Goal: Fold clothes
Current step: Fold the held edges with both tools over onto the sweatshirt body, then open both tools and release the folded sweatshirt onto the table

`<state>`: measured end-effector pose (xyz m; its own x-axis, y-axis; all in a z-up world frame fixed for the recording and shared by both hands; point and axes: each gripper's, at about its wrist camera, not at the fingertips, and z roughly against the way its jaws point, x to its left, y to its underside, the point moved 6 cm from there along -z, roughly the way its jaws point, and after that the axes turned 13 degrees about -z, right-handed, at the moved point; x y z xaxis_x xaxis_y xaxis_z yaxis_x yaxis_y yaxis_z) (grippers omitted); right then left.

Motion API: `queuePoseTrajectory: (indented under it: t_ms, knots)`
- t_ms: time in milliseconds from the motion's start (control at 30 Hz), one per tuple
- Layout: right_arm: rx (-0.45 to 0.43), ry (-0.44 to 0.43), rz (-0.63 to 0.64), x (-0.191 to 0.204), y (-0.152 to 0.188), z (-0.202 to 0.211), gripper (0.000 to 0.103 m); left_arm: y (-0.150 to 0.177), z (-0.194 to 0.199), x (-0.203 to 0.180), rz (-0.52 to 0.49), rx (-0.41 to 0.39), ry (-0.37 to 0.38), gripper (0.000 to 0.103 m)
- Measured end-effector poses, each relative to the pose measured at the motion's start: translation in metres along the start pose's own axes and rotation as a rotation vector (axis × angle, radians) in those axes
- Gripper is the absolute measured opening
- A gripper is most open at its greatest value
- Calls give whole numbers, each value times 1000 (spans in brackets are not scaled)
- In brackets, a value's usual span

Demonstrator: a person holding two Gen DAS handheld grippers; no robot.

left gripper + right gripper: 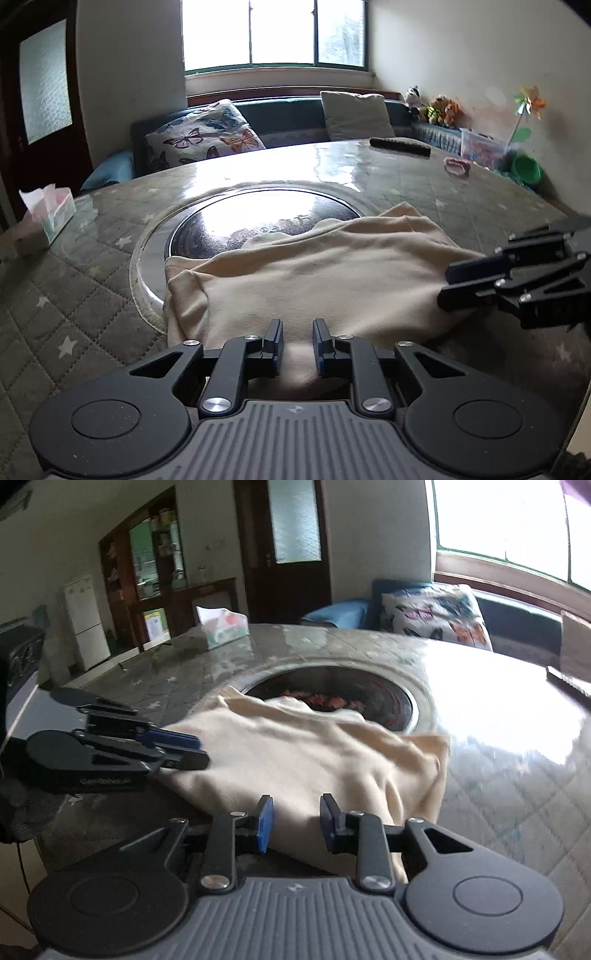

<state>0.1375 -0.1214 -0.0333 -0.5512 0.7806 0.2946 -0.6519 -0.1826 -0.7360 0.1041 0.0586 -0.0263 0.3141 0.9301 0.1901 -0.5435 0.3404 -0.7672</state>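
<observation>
Left wrist view shows the left gripper with its two fingers parted by a narrow gap, and cream cloth lies in that gap at the near hem; whether the pads pinch it cannot be told from this angle. In the right wrist view the right gripper has its fingers standing wider, with the cloth under and between them but no pad visibly pressing on it, so it reads as open over the hem.

Outward from the fingers lies the cream garment, spread in soft rolling wrinkles. Taking the round dark hotplate as the landmark, the garment lies on the near side of it, and its far edge laps onto the hotplate's rim. The near hem hangs toward the table's near edge, away from the hotplate. The quilted table cover surrounds the hotplate on all sides. A tissue box sits well to the left of the hotplate.

The garment looks light, limp and thick like fleece or jersey. It should drape and sag rather than hold shape, and it may drag on the quilted cover. Best holds are probably the two near hem corners, one per gripper, pinching both layers so the fold stays even.
</observation>
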Motion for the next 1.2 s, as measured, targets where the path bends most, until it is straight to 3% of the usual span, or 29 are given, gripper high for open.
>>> queuePoseTrajectory:
  t_ms: [300, 533, 700, 833, 1067, 1200]
  knots:
    - [-45, 6, -45, -9, -17, 7, 29, 3, 5, 22, 85, -5, -40, 25]
    - [-21, 28, -91, -21, -14, -4, 29, 4, 7, 31, 131, -6, -21, 25]
    - [-64, 32, -79, -18, -25, -2, 36, 4, 3, 44, 191, 3, -30, 25]
    - [-35, 46, -121, -27, -22, -15, 36, 8, 4, 48, 214, 18, -33, 26]
    - [-67, 55, -86, -20, -24, -6, 48, 2, 12, 47, 239, 43, -82, 52]
    - [-89, 57, -100, -19, -25, -1, 53, 2, 16, 45, 234, 56, -108, 60]
